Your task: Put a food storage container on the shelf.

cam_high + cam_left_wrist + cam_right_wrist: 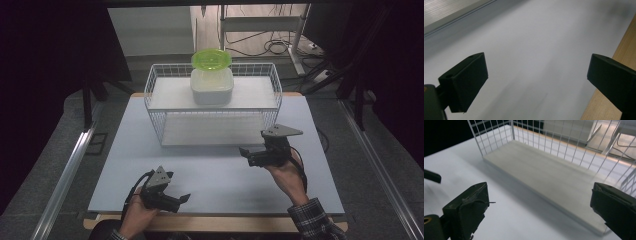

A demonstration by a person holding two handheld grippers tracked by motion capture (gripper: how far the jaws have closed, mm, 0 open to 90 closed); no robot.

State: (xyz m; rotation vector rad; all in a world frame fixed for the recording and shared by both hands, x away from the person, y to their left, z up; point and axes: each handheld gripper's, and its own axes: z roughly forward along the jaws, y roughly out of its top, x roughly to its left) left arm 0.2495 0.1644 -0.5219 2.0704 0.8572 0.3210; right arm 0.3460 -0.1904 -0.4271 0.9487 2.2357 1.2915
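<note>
High view: right gripper [246,152], jaws wide and empty, hangs before the white wire 2-tier rack [213,122]; the white lidded tub [212,85] under a green bowl [211,59] sits beyond its fingertips. Left gripper [184,199] is likewise spread, idle. Approach phase; next, likely reach for the tub.

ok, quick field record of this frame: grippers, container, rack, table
left gripper: open, nothing between the jaws, low over the table's near edge
right gripper: open, nothing between the jaws, in front of the rack's lower shelf
container: white tub, green lid, on the rack's top shelf
rack: white wire, two shelves, lower shelf bare
table: pale blue top
</note>
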